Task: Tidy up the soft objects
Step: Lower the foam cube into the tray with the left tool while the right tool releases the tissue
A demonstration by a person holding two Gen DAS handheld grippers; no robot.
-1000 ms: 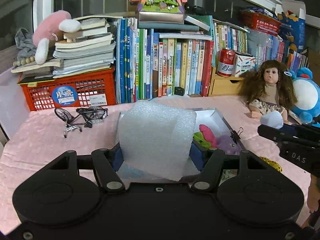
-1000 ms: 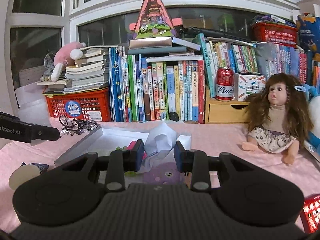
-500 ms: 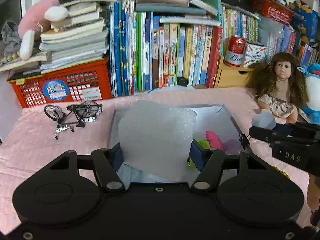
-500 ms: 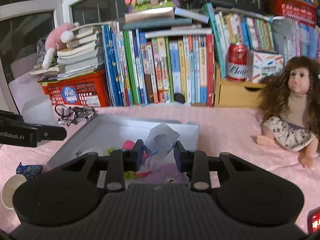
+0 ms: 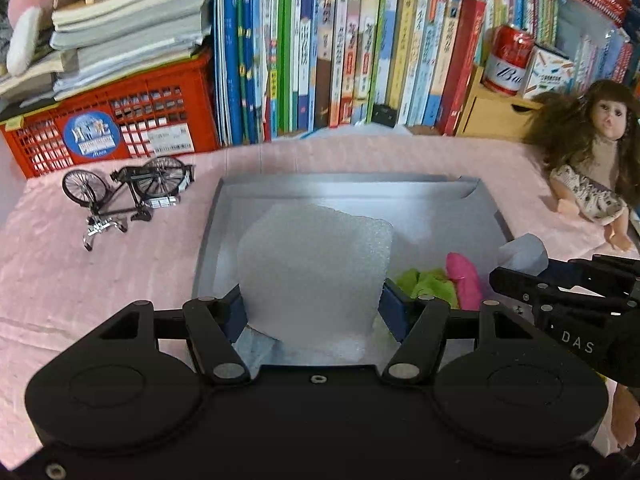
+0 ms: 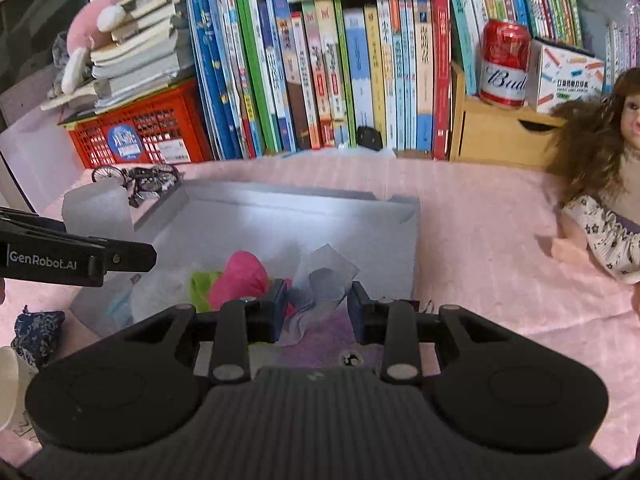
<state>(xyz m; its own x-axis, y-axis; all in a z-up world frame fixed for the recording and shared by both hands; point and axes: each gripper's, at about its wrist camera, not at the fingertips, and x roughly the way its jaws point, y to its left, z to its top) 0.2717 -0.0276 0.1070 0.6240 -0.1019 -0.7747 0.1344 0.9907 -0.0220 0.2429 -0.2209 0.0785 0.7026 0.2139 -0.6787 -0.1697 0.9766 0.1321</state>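
My left gripper [image 5: 312, 308] is shut on a white foam sheet [image 5: 316, 268], held over the near half of the grey open box [image 5: 344, 188]. My right gripper [image 6: 318, 306] is shut on a crumpled translucent plastic wrap [image 6: 324, 280], above the box's [image 6: 296, 208] near right part. Inside the box lie a pink soft toy [image 6: 240, 276] and a green soft piece [image 6: 204, 284]; both, pink toy [image 5: 464, 280] and green piece [image 5: 428, 282], show in the left wrist view too. A purple plush [image 6: 332, 344] lies under the right gripper.
The box sits on a pink cloth [image 6: 480, 240]. A miniature bicycle [image 5: 128, 192] stands to its left, a doll [image 5: 592, 160] to its right. Books [image 6: 320, 72], a red crate [image 5: 108, 132], a wooden drawer [image 6: 504, 136] with a red can [image 6: 505, 64] line the back. A blue patterned cloth [image 6: 38, 330] lies near left.
Both grippers have moved forward and tilted downward over the box, each carrying its load. The box now fills more of both views.
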